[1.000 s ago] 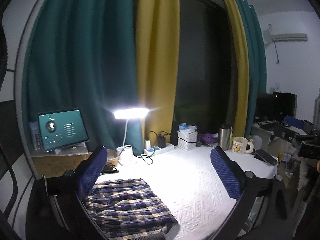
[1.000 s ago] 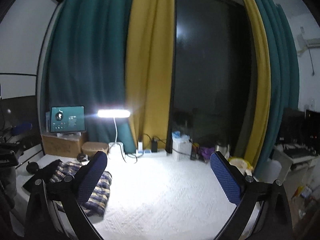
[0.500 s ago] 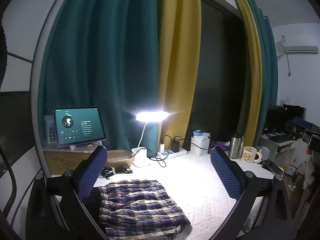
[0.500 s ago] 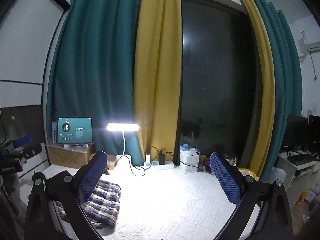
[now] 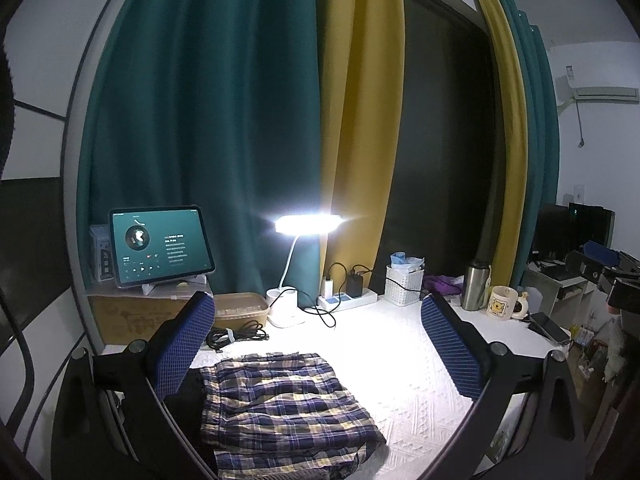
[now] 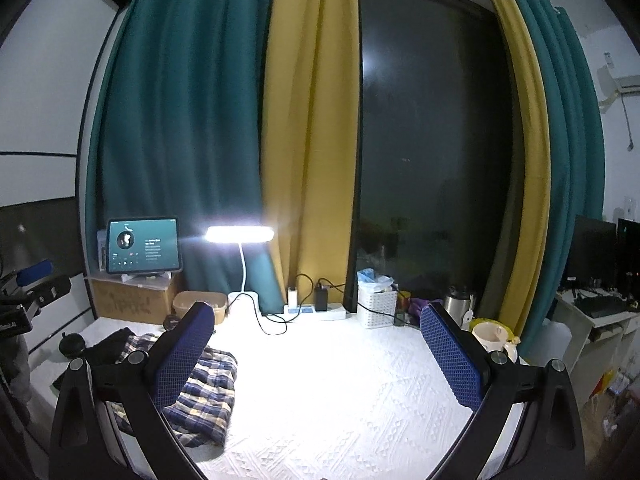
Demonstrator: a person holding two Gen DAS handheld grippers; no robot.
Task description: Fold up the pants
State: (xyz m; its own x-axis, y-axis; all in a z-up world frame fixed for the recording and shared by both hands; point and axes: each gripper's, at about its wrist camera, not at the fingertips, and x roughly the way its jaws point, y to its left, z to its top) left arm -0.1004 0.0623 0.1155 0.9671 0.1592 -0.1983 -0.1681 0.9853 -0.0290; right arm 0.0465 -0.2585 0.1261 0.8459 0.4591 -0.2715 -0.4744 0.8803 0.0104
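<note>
The plaid pants [image 5: 280, 404] lie folded in a flat stack on the white textured table cover [image 5: 400, 360], over a dark garment [image 5: 188, 392]. My left gripper [image 5: 320, 344] is open and empty, held above the table just behind the pants. In the right wrist view the pants [image 6: 208, 384] lie at the lower left, partly behind the left finger. My right gripper [image 6: 320, 352] is open and empty, above the bare middle of the table. The right gripper also shows at the right edge of the left wrist view [image 5: 608, 268].
Along the back edge stand a tablet [image 5: 160, 246] on a cardboard box, a lit desk lamp [image 5: 308, 226], a power strip [image 5: 348, 300], a white basket [image 5: 404, 290], a steel flask [image 5: 474, 288] and a mug [image 5: 504, 300]. A coiled cable [image 5: 236, 334] lies near the pants. A phone [image 5: 550, 326] lies at the right edge.
Both grippers have pulled back and tilted up from the table, staying open. The pants lie still and now sit farther below and ahead of the left gripper.
</note>
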